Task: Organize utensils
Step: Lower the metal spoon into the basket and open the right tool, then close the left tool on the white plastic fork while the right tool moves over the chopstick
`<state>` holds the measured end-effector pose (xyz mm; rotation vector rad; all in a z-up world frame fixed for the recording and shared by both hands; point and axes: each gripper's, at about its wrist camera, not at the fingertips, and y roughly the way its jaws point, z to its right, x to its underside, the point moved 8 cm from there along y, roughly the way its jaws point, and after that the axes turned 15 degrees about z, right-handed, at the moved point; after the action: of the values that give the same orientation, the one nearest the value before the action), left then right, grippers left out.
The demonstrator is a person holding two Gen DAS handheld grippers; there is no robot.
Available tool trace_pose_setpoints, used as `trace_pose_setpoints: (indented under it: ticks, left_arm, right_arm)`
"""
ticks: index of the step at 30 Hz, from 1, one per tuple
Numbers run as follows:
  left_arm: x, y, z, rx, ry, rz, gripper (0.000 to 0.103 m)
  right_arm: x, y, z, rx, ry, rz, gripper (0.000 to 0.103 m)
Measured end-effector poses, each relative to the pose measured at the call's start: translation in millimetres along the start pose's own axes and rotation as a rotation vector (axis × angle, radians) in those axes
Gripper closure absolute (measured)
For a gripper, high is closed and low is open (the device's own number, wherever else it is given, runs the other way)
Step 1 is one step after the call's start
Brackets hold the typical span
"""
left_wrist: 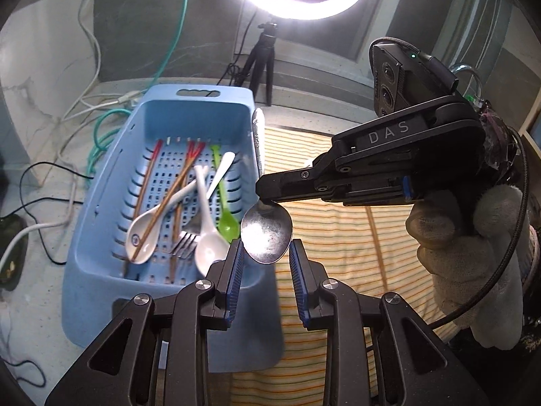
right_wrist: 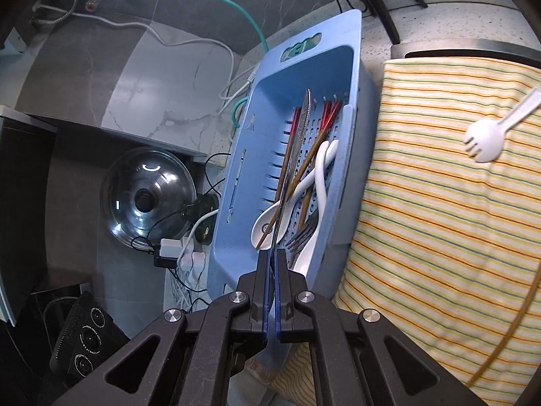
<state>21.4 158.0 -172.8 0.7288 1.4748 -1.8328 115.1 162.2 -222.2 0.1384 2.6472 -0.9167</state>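
Observation:
My right gripper (left_wrist: 265, 201) is shut on a metal spoon (left_wrist: 267, 237) at its neck and holds it in the air beside the blue basket (left_wrist: 101, 237). In the right wrist view the spoon's handle (right_wrist: 297, 145) runs forward from my shut right gripper (right_wrist: 272, 257) over the basket (right_wrist: 236, 182). My left gripper (left_wrist: 265, 250) is open, its fingers on either side of the spoon's bowl without closing on it. The basket holds chopsticks (left_wrist: 175, 182), two white spoons (left_wrist: 206, 237), a green spoon (left_wrist: 225, 203) and a fork (left_wrist: 184, 243).
A striped cloth (right_wrist: 439, 203) lies to the right of the basket, with a white plastic spork (right_wrist: 490, 135) on it. A ring light on a tripod (left_wrist: 267, 50) stands behind. Cables (left_wrist: 84, 108), a glass pot lid (right_wrist: 148, 196) and a power strip (right_wrist: 182, 253) lie to the left.

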Motion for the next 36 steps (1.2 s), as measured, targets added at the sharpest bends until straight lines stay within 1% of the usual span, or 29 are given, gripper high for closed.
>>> trace_pose_setpoints:
  ticks: [2, 3, 5, 6, 8, 9, 10, 13, 21, 24, 26, 27, 29, 30, 36]
  left_arm:
    - [1, -1, -5, -0.006, 0.0, -0.003, 0.077]
    - [2, -1, -7, -0.012, 0.003, -0.006, 0.077]
    - [4, -3, -10, -0.023, 0.009, -0.017, 0.077]
    - [6, -2, -12, -0.033, 0.014, -0.024, 0.077]
    - [8, -3, -18, -0.056, 0.008, -0.035, 0.077]
    - [9, -3, -20, -0.057, 0.005, -0.039, 0.077]
    - [9, -4, -22, -0.063, 0.002, -0.041, 0.077]
    - [9, -4, -26, -0.068, -0.014, -0.041, 0.077]
    - [10, -7, -23, -0.072, -0.02, -0.042, 0.077]
    - [10, -7, -22, -0.075, -0.023, -0.039, 0.077]
    - [8, -8, -21, -0.078, -0.026, -0.036, 0.077]
    - [7, -9, -20, -0.079, -0.026, -0.035, 0.076]
    - [6, -9, -18, -0.079, -0.021, -0.033, 0.07]
    - [5, -9, -17, -0.079, -0.02, -0.032, 0.069]
    - [1, -5, -2, -0.06, -0.009, -0.029, 0.069]
  right_arm:
    - [0, 5, -2, 0.005, -0.009, -0.005, 0.101]
    - [-1, 7, -2, 0.005, -0.014, -0.009, 0.098]
    - [-1, 10, -4, 0.02, -0.033, -0.012, 0.097]
    - [-2, 11, -4, 0.031, -0.046, -0.011, 0.095]
    - [-2, 11, -5, 0.049, -0.071, -0.01, 0.082]
    - [-3, 11, -5, 0.053, -0.074, -0.006, 0.066]
    - [-4, 10, -6, 0.053, -0.074, 0.004, 0.06]
    - [-5, 8, -7, 0.055, -0.083, 0.01, 0.06]
    - [-3, 3, -4, 0.068, -0.084, 0.009, 0.059]
    - [-3, -1, -4, 0.076, -0.089, 0.013, 0.056]
    - [-3, -4, -3, 0.076, -0.088, 0.019, 0.056]
    - [-4, -7, -3, 0.075, -0.088, 0.025, 0.056]
    - [-6, -13, -1, 0.075, -0.089, 0.036, 0.055]
    - [-7, -17, 0, 0.076, -0.09, 0.042, 0.055]
    - [-13, -42, 16, 0.103, -0.094, 0.078, 0.055]
